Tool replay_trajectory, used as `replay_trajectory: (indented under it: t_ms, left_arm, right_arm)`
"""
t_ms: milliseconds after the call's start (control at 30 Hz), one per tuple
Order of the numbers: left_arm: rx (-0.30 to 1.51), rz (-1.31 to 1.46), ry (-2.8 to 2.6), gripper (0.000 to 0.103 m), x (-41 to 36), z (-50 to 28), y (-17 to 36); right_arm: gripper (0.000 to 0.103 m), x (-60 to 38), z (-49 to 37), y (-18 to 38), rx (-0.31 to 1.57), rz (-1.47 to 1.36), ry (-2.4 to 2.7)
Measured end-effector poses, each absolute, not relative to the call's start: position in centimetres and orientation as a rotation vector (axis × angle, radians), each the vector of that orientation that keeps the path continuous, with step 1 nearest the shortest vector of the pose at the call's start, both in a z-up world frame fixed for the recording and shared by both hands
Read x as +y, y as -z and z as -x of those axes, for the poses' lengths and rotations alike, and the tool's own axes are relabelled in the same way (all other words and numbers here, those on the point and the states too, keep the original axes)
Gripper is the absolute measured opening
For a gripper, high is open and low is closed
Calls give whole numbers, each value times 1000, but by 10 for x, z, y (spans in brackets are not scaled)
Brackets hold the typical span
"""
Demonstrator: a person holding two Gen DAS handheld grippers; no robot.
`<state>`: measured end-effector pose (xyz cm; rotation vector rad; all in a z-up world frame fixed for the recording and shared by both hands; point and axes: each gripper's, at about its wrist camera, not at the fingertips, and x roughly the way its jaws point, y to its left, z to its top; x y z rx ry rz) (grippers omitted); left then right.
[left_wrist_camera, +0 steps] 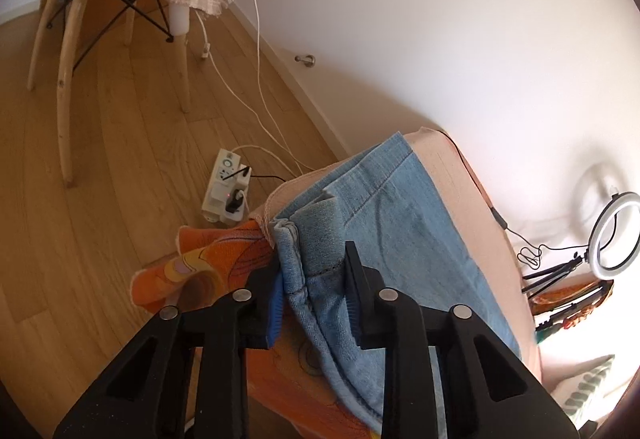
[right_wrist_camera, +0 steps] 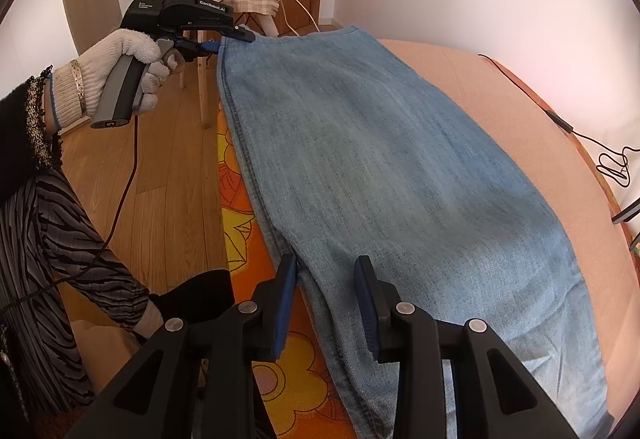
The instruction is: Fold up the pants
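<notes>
Seen from the right wrist: pants (right_wrist_camera: 380,159) spread flat and long, from the lower middle of the frame up to the upper middle, on a surface (right_wrist_camera: 500,99) covered with smooth salmon-pink cloth. Light blue denim, faded and a little uneven in colour, with a darker double-stitched seam along its left edge.

At the bottom of the frame, right hand-held gripper (right_wrist_camera: 326,267), partly open, straddling that left seam; blue ribbed pads on both sides of the fabric, not visibly pressing it.

At the upper left, left hand-held gripper (right_wrist_camera: 236,37), held in a white knitted glove (right_wrist_camera: 120,67), closed on the far left corner of the pants, at the stitched hem. From the left wrist view, thick bunched hem layers between its black fingers, filling the gap.

Under the left edge of the pants, an orange cloth (right_wrist_camera: 240,199) with yellow flower shapes and thin dark outlines, hanging over the side of the surface. Further left, a wooden plank floor (right_wrist_camera: 160,179), warm brown and matte.
</notes>
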<state>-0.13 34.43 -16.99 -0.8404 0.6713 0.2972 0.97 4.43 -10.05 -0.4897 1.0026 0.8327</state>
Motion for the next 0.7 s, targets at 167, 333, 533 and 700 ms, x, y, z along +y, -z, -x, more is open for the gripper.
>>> replay_trajectory:
  t_ms: [167,333,533,700]
  left_arm:
    - [614,812,-270,22,338,1,159]
    - [574,653,-207,21,310,-6,127]
    - [589,430,-69,21,252,-21,104]
    - [643,307,58,21,208,-28,109]
  right_arm:
    - [31,43,-8,100,1004,489,-834]
    - [36,35,-14,99,1041,428,-850]
    - [58,-1,-48,84,1111,136,-808]
    - [68,-43,-85,74,1132,-115,-754]
